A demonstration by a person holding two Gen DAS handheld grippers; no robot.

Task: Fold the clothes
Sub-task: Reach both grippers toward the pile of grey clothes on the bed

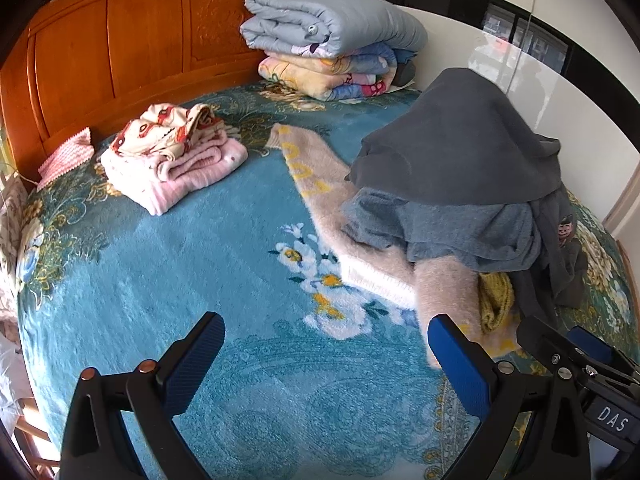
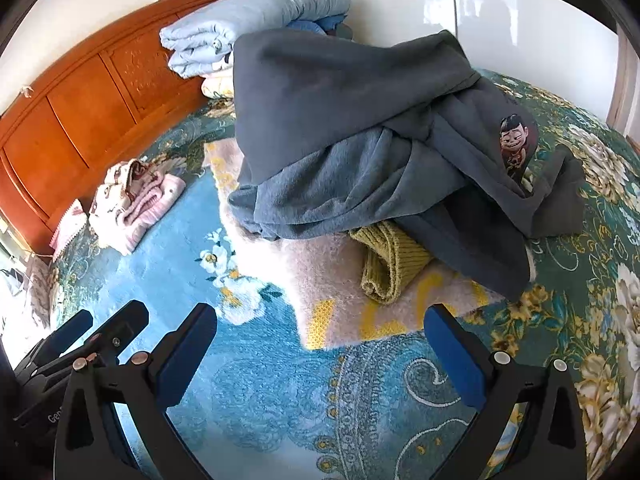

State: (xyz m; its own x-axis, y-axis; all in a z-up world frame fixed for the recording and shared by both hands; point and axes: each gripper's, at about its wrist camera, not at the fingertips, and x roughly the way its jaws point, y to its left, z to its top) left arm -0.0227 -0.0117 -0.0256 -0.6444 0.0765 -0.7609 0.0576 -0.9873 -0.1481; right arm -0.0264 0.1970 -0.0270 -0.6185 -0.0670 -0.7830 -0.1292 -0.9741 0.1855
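Observation:
A heap of unfolded clothes lies on the bed: a dark grey sweatshirt [image 1: 460, 152] [image 2: 360, 120] with a cartoon print on top, a pale pink fuzzy garment [image 1: 320, 184] [image 2: 332, 276] with yellow marks under it, and a mustard knit piece [image 1: 496, 294] [image 2: 388, 264] between them. A folded pink stack [image 1: 172, 160] [image 2: 132, 204] sits near the headboard. My left gripper [image 1: 326, 344] is open and empty above the blanket, left of the heap. My right gripper [image 2: 320, 340] is open and empty just before the pink garment's edge; it also shows in the left wrist view [image 1: 568, 344].
The bed is covered by a teal floral blanket [image 1: 180, 300] [image 2: 260, 400]. Folded quilts [image 1: 332, 40] [image 2: 240, 24] are stacked at the wooden headboard [image 1: 120, 52] [image 2: 80, 120]. A white wall [image 1: 540, 92] borders the bed's far side.

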